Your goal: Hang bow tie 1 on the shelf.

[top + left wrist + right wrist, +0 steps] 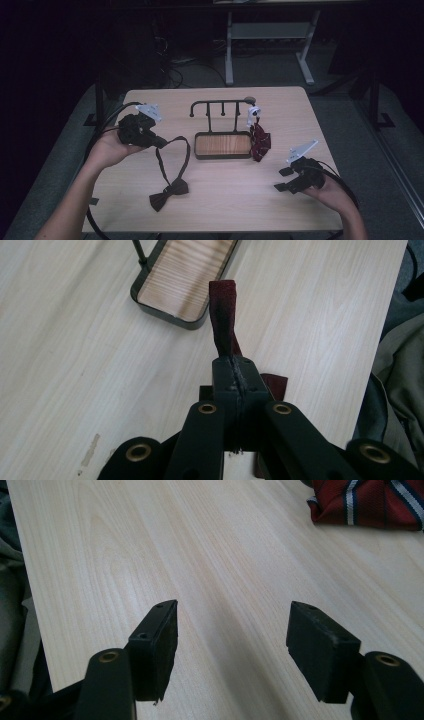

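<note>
Bow tie strap is pinched between the closed jaws of the left tongs, which are held in a raised hand at about nine o'clock on the desk. From that grip the strap is seen looping out and down to the dark bow, which rests on the desk at about seven o'clock. In the left gripper view the strap is shown standing up out of the shut jaws, dark red in colour. At the centre a black rack with a wooden tray base and a row of hooks is found. A red striped tie is hung from the rack's right end, at about one o'clock, its folds reaching the desk. The right tongs are held low at about four o'clock, jaws spread apart with nothing between them, well apart from the striped tie.
</note>
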Demonstrator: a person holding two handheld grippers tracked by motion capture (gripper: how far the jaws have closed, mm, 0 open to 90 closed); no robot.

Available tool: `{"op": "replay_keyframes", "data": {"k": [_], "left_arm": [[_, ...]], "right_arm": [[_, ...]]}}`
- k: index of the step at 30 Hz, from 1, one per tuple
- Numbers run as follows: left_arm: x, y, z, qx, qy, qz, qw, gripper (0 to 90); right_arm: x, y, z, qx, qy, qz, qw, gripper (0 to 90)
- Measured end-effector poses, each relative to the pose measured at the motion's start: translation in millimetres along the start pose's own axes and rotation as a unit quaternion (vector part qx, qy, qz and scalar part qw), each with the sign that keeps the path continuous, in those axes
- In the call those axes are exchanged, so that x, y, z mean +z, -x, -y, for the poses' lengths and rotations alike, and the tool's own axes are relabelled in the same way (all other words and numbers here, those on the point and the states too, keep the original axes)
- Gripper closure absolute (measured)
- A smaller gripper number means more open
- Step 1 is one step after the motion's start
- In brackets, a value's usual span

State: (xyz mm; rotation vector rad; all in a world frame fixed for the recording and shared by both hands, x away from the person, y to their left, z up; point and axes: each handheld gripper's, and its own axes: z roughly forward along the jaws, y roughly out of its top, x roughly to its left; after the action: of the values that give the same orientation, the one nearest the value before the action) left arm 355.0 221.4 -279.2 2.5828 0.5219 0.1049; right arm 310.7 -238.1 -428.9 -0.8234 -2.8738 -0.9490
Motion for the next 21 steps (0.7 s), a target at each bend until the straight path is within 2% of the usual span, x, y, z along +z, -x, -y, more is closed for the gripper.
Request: {"op": "replay_keyframes", "data": {"k": [12,16,21], "left_arm": [[-6.9,-3.3,-12.2,0.003,-0.005,-0.002,1.0,89.3],[-9.0,-4.8,-18.6,0.006,-0.008,-0.005,0.9999,89.4],[-9.3,-12.2,-23.5,-0.001,-0.01,-0.007,0.9999,89.3]], "right_arm": [[0.1,0.6,0.7,0.004,0.001,-0.004,1.0,36.9],[-0.3,2.8,1.5,-0.001,0.003,-0.003,1.0,36.9],[-0.1,3.8,2.2,0.0,0.002,-0.006,1.0,37.0]]}}
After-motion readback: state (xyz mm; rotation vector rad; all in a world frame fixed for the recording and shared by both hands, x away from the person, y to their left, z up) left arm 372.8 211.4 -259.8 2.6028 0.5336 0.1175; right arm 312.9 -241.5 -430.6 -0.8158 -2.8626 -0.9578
